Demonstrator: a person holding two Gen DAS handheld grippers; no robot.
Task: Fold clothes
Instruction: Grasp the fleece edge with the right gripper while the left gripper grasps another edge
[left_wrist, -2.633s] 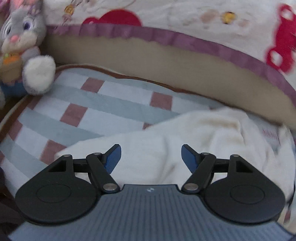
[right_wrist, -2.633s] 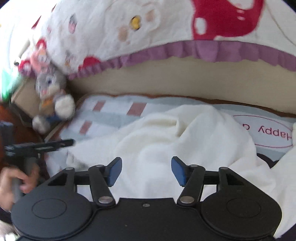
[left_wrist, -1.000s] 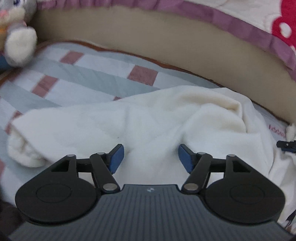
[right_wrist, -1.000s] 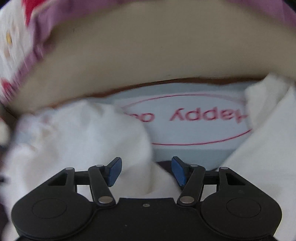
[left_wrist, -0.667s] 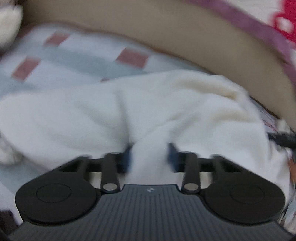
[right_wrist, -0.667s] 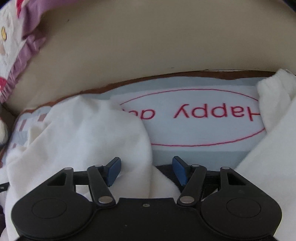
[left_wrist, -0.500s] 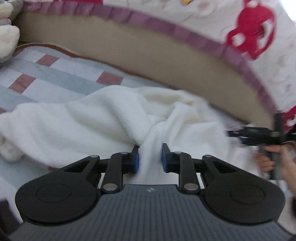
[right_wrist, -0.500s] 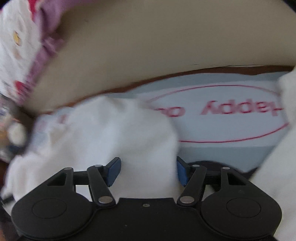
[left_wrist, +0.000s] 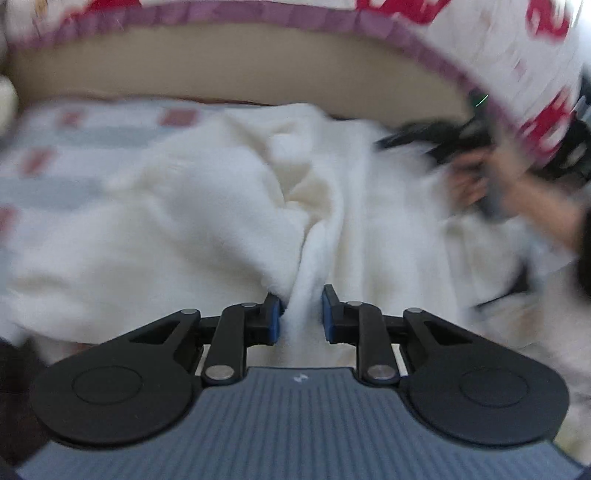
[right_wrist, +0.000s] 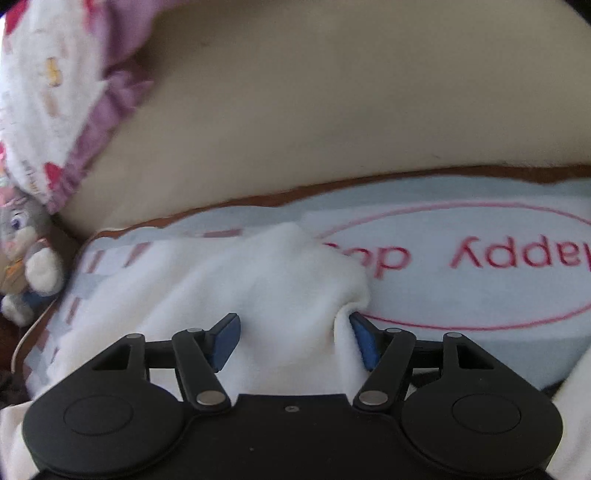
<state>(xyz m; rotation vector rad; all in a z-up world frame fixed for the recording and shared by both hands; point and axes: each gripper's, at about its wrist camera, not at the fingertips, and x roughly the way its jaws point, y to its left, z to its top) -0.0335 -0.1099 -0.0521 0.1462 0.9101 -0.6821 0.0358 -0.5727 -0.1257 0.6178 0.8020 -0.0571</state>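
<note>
Two hand-held grippers: left (left_wrist: 301, 312) pinches one white garment (left_wrist: 184, 221).

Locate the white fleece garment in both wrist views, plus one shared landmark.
Left wrist: white fleece garment fills the middle, a bunched fold pinched in the left gripper.
Right wrist: it lies lower centre and left, between the open fingers of the right gripper.
Shared landmark: the purple-frilled quilt, top in the left view, upper left in the right.
</note>
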